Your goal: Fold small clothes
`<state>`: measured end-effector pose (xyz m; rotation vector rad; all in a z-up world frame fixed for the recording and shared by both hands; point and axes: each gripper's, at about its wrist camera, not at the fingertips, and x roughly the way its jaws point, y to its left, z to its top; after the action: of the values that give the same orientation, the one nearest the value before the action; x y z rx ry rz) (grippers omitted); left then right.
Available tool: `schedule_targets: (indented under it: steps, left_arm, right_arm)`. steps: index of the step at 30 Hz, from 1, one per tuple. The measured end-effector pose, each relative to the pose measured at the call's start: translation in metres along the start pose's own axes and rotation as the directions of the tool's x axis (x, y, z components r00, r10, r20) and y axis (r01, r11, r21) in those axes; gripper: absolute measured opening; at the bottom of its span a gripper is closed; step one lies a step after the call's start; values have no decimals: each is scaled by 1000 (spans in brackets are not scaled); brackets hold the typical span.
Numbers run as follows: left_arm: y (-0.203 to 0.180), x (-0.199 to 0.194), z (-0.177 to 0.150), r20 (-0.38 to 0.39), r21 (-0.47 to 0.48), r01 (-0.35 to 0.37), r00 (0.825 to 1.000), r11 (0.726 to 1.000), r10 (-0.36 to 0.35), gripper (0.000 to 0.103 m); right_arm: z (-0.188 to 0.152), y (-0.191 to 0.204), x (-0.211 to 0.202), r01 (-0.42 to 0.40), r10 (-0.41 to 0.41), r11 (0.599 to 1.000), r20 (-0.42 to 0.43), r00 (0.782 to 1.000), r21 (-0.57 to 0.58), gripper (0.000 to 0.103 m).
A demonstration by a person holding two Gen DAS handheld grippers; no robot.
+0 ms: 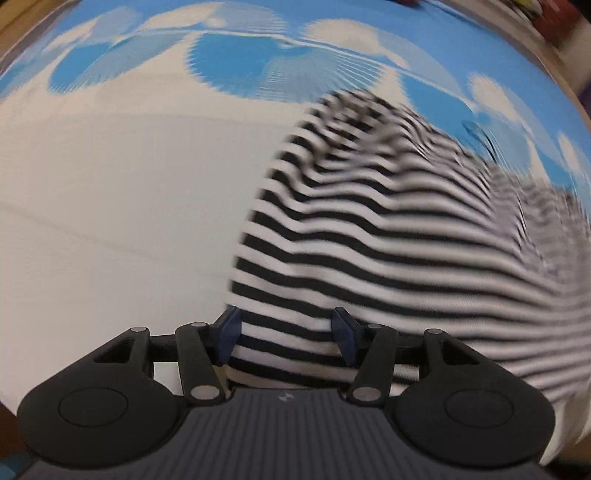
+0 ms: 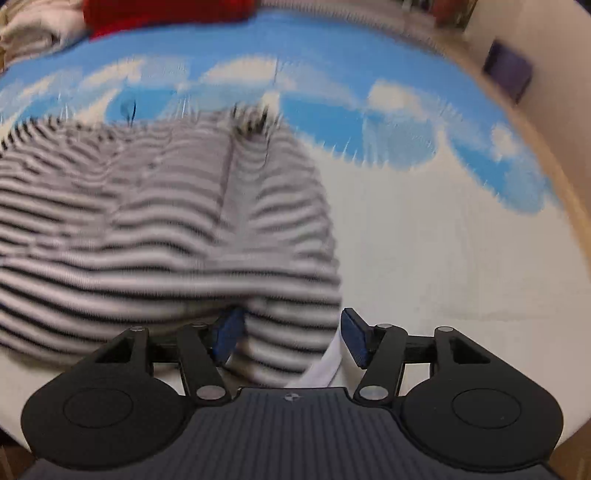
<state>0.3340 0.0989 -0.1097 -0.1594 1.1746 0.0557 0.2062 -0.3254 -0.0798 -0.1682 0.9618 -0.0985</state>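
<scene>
I am holding two tools over the work, one in each hand. My left tool (image 1: 286, 338) is standing open, its blue pads apart, with the near left corner of the striped shirt (image 1: 388, 229) lying between them; the pads are not pinching the cloth. My right tool (image 2: 290, 338) is standing open too, with the near right edge of the same shirt (image 2: 155, 229) and a white band of fabric (image 2: 325, 363) between its pads, again not squeezed.

Further out, the shirt is lying bunched and rumpled on the sheet (image 1: 110, 206), a white and blue cloud print that is covering the surface. In the left view it is filling the right half of the picture; in the right view it is filling the left half, so it is sitting between my two hands. Both pictures are blurred, so I cannot tell the fine detail of the hem.

To do this step well, I judge I should be taking both near corners at matching spots, biting only the layers I mean to lift, then carrying them level so the fold lands straight and the ripples are pulled flat.

Counting: two tools, one striped shirt, one sheet. At the far edge of the right view one red cloth (image 2: 166, 14) and one pale heap of fabric (image 2: 29, 33) are lying well apart from the shirt, and one dark purple thing (image 2: 509, 72) is standing at the far right.
</scene>
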Motion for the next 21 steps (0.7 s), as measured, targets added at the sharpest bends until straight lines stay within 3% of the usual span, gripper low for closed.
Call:
schedule_targets:
  steps: [4, 6, 9, 11, 13, 14, 16, 18, 21]
  left_arm:
    - [10, -8, 9, 57, -76, -6, 998, 997, 10, 60]
    - [14, -7, 12, 65, -101, -9, 998, 995, 16, 60]
    - [17, 10, 15, -30, -114, -64, 998, 991, 61, 60]
    - [21, 16, 15, -75, -120, -135, 989, 984, 126, 60]
    - [20, 1, 20, 17, -117, -177, 983, 977, 180, 58]
    - [16, -9, 23, 83, -105, -165, 981, 981, 174, 58]
    - [4, -26, 26, 186, -61, -63, 980, 996, 73, 58]
    - [-10, -33, 26, 209, 3, 81, 975, 997, -80, 58]
    - [-40, -33, 21, 143, 142, 287, 941, 947, -307, 59]
  right_arm:
    - [13, -4, -10, -25, 20, 998, 99, 995, 52, 60]
    - [20, -9, -5, -59, 49, 993, 100, 994, 101, 60]
    - [22, -14, 28, -21, 28, 991, -52, 998, 130, 61]
    - [18, -18, 47, 26, -3, 990, -170, 986, 136, 65]
    - [23, -23, 43, 34, -6, 982, -147, 989, 183, 63]
    - [28, -24, 36, 37, -17, 980, -106, 994, 195, 61]
    - [37, -21, 17, 22, -25, 978, 9, 1000, 209, 59]
    - [45, -15, 3, -60, 36, 973, 112, 993, 221, 60]
    - [56, 3, 2, -244, 213, 951, 168, 963, 191, 60]
